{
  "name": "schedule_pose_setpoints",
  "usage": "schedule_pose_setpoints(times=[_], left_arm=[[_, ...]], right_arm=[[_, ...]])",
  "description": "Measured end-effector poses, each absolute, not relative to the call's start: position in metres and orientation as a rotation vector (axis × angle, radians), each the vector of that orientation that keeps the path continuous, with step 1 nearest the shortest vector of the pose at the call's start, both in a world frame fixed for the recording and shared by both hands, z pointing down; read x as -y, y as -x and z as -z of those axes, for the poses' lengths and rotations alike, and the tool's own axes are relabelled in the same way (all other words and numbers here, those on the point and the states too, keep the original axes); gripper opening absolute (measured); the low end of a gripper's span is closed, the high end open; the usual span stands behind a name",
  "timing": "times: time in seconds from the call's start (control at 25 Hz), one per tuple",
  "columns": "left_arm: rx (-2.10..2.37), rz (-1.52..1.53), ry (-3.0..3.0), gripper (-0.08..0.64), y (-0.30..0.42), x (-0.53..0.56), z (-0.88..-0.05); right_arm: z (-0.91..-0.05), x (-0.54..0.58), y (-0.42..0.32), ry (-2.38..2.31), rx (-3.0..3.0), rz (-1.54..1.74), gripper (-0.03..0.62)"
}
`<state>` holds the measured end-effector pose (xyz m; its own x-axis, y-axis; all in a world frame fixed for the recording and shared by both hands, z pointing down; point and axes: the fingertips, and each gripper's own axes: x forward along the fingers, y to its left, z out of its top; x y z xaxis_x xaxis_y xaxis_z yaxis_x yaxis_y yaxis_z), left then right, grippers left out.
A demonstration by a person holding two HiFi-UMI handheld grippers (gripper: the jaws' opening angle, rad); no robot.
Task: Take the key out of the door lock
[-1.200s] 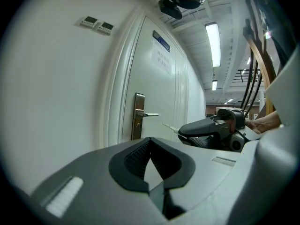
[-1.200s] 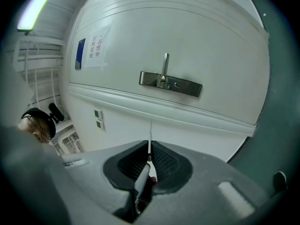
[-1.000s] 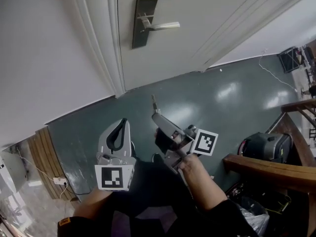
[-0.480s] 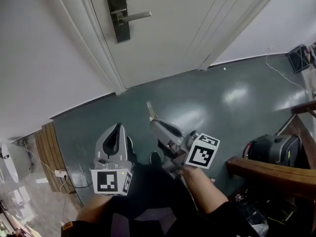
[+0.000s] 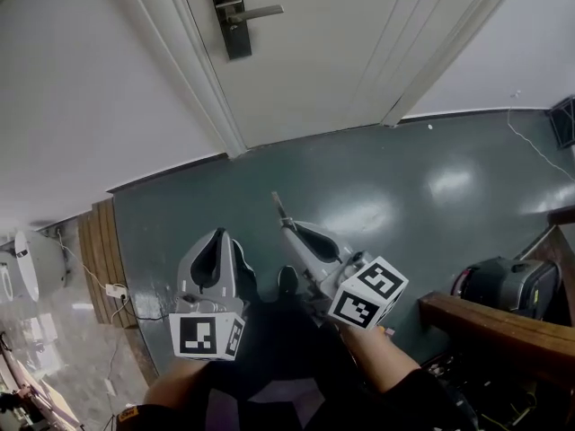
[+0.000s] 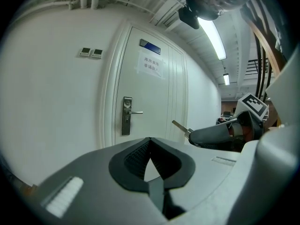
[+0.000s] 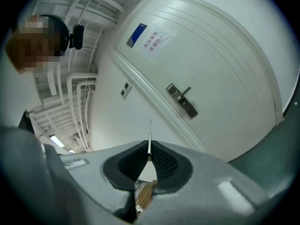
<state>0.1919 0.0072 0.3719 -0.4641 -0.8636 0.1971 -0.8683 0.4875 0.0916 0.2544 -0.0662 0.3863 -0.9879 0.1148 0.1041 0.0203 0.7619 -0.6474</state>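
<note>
The white door's metal lock plate (image 5: 229, 12) with its lever handle (image 5: 259, 12) is at the top of the head view, well away from both grippers. My right gripper (image 5: 286, 227) is shut on the key (image 5: 279, 206), whose thin blade sticks out past the tips towards the door. In the right gripper view the key (image 7: 149, 137) stands edge-on between the pads, with the lock plate (image 7: 183, 101) beyond. My left gripper (image 5: 216, 241) hangs beside it, tips together, holding nothing. The left gripper view shows the lock plate (image 6: 126, 115), the key (image 6: 180, 126) and the right gripper (image 6: 213, 135).
Dark green floor (image 5: 377, 178) lies between me and the door. A wooden rail (image 5: 503, 317) and a black bag (image 5: 499, 281) are at the right. A wood panel (image 5: 99, 250) and a power strip (image 5: 115, 290) are at the left. A paper sign (image 6: 151, 64) hangs on the door.
Both grippers have drawn back from the door, which now sits higher in the head view. The right gripper has rolled, its marker cube turning, with the key still in its jaws.
</note>
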Motion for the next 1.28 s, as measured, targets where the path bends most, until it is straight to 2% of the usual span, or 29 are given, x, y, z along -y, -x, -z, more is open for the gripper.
schedule_pose_setpoints(times=[1.28], left_arm=[[2.561,-0.005,-1.481,0.018,-0.226,-0.056,-0.383]], right_arm=[[-0.393,0.018,-0.302,-0.124,2.891,-0.466,0.014]])
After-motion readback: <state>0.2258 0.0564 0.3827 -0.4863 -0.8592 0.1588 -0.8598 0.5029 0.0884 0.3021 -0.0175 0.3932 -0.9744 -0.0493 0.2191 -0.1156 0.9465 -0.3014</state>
